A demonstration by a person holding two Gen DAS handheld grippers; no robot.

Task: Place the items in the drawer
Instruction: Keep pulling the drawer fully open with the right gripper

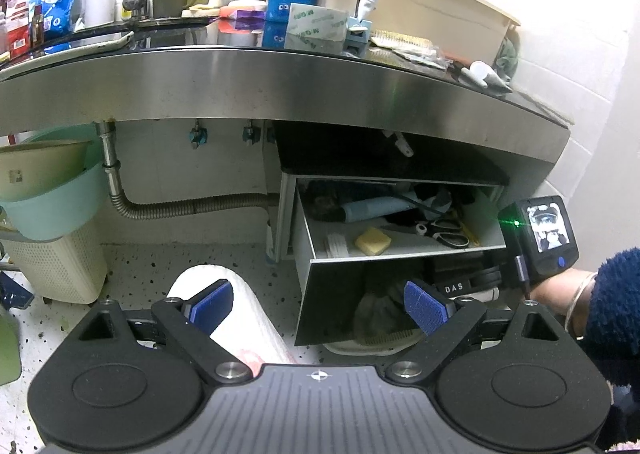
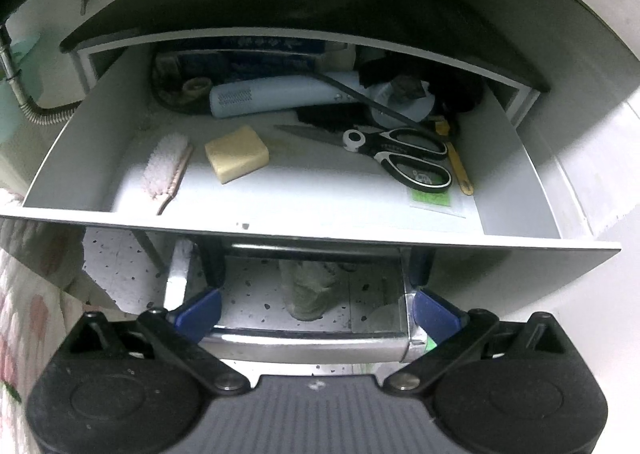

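Gripping nothing, the right hand-held gripper [image 2: 316,312] sits with its blue pads spread wide, one on each side of the chrome drawer handle [image 2: 308,346] that runs across just in front of them. Whether the pads touch the handle's end posts I cannot tell; they look level with it and not pinched. The likely step is working the drawer [image 2: 320,230] by this handle, so the pads should close squarely on the bar's middle and any pull or push should run straight along the runners, not sideways.

The left hand-held gripper [image 1: 318,304] hangs lower and further back, also spread and empty, with a white roll [image 1: 240,318] lying on the floor just behind its left pad.

Beyond the handle the drawer stands open under the steel-edged table [image 1: 280,85]. Inside lie a pink brush [image 2: 168,169] at the left, a yellow sponge [image 2: 236,153] near the middle, and scissors [image 2: 400,153] to the right, with a pale blue device [image 2: 280,95] and clutter at the back. The front middle of the floor is bare, so that seems the best spot for further items.
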